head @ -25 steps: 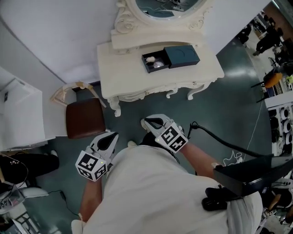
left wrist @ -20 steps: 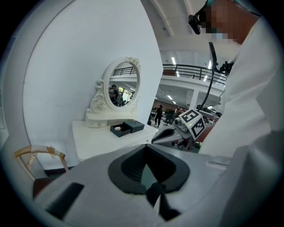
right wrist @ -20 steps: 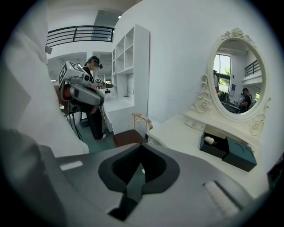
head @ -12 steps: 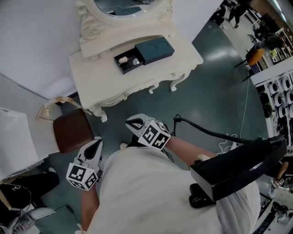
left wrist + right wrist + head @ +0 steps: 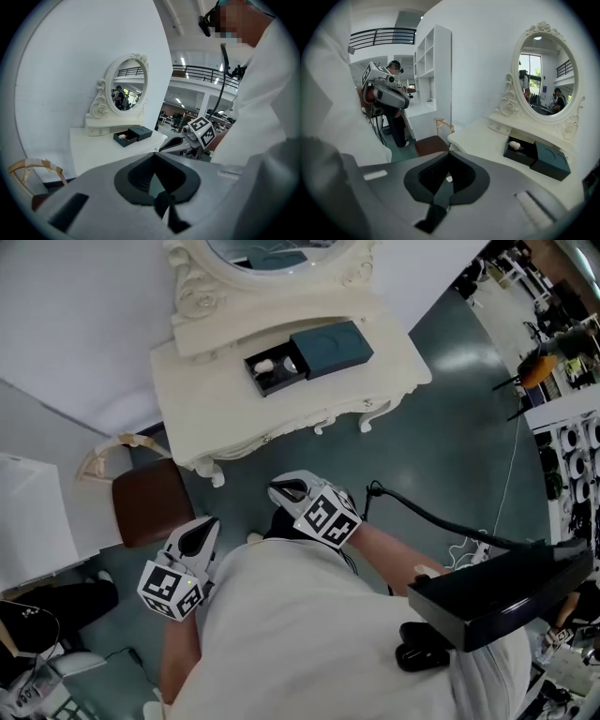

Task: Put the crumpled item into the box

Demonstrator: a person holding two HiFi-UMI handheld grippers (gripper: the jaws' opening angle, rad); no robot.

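Observation:
A dark teal box [image 5: 274, 371] lies open on the white dressing table [image 5: 206, 399], its lid [image 5: 330, 345] beside it on the right. A pale crumpled item [image 5: 265, 365] lies inside the open tray. The box [image 5: 132, 135] and the item [image 5: 123, 136] show small and far off in the left gripper view, and the box [image 5: 536, 157] and the item [image 5: 514, 146] at right in the right gripper view. My left gripper [image 5: 200, 532] and right gripper [image 5: 286, 490] hang shut and empty close to the person's body, well short of the table. Each one's jaws meet: left gripper [image 5: 154, 154], right gripper [image 5: 449, 153].
A brown-seated chair [image 5: 150, 502] stands at the table's left front corner. An oval mirror [image 5: 272, 254] rises behind the box. A black cable [image 5: 441, 521] runs over the green floor at right. White shelving [image 5: 433, 70] and another person [image 5: 396, 108] are at the left.
The head view has swung, so the table sits further left in the picture than a second ago. Both grippers stay shut near the body, barely moved.

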